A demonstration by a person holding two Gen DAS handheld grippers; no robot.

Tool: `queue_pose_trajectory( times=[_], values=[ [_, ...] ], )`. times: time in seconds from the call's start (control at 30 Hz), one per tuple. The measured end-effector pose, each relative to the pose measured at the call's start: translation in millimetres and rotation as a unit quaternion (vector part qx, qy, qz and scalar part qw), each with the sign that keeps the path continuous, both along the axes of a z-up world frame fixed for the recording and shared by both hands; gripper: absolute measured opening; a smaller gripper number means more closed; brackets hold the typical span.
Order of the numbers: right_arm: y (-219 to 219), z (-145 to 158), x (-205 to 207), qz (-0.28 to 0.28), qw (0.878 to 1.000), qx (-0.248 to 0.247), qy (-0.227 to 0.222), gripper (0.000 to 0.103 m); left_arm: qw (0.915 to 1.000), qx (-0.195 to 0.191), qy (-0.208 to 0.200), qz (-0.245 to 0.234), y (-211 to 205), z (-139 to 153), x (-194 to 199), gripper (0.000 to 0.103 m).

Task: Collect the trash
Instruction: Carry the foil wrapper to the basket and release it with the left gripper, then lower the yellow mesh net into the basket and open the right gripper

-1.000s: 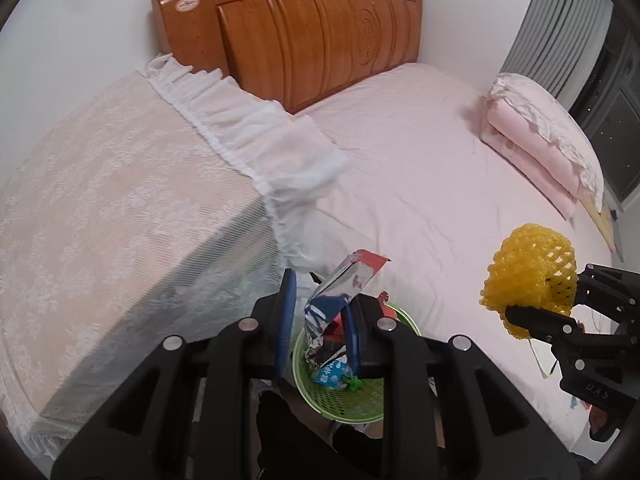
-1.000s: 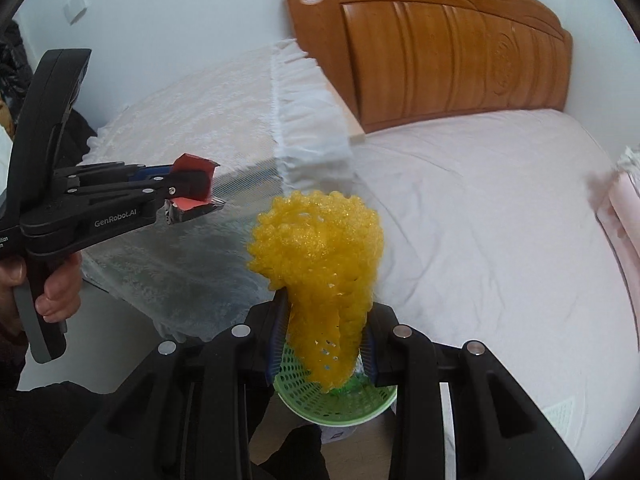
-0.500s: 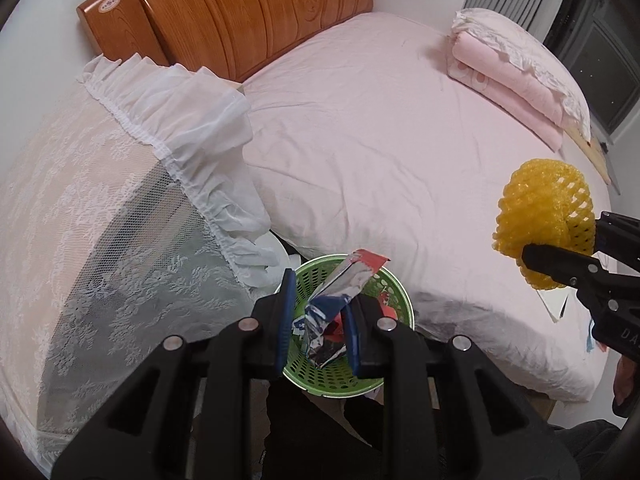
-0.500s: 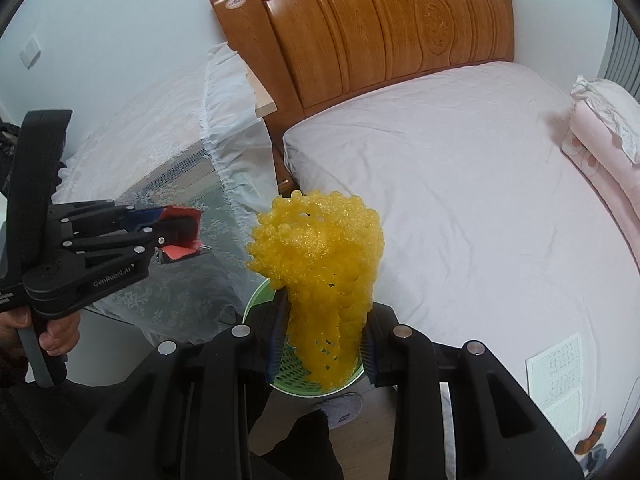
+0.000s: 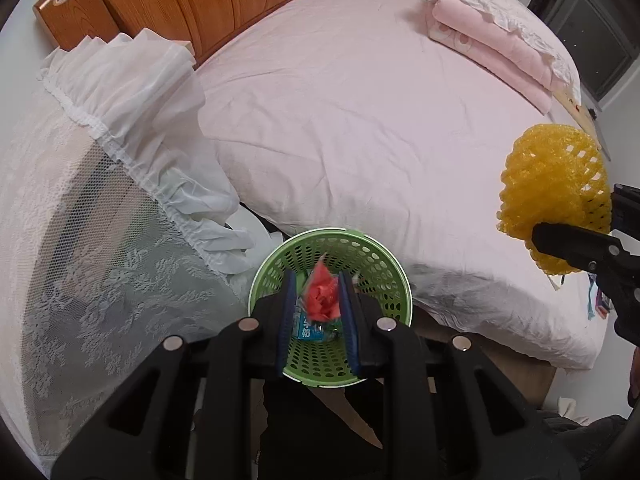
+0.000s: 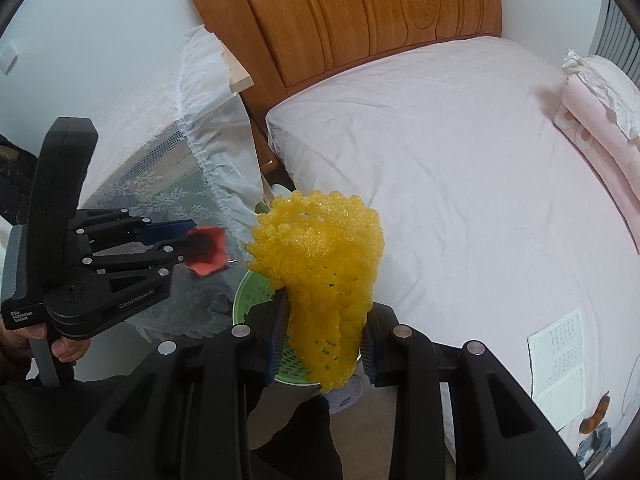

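Soft, even indoor light; strong fisheye bending, dark vignetted corners.

Count: two claws, left [image 5: 317, 300] and right [image 6: 325, 344]. One red wrapper [image 5: 322, 296]. One yellow foam net [image 6: 324, 276]. One green basket [image 5: 376, 264]. One bed [image 5: 360, 120]. One folded pink blanket [image 5: 496, 48]. One paper sheet [image 6: 560, 364].
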State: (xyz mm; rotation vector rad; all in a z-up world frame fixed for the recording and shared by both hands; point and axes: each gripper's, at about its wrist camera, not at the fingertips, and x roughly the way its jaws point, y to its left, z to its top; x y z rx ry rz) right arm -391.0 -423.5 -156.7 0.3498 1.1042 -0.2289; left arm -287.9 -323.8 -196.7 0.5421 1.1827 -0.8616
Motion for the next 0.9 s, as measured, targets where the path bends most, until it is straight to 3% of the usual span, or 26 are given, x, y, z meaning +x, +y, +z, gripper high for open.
queue_pose_trajectory(
  times=[0.57,0.63,0.7,0.8,0.9],
  values=[
    [4,-6,-10,-0.006,1.000,-0.002,0.015,0.032,0.9998,-0.001,0.016,-0.010,2,-11,-11,0.021],
    [5,-6,-11,-0.006,1.000,-0.002,0.016,0.033,0.9997,0.000,0.022,-0.012,4,-11,-12,0.032],
    [7,-7,-11,-0.005,1.000,-0.002,0.017,0.033,0.9997,0.001,0.023,-0.009,7,-10,-13,0.074],
    [11,-10,-13,-0.005,1.000,-0.001,0.020,0.033,0.9997,-0.013,0.018,-0.005,13,-3,-15,0.089],
    [11,-12,-13,-0.004,1.000,0.002,0.022,0.033,0.9999,-0.010,0.013,0.001,16,0,-15,0.094]
  ],
)
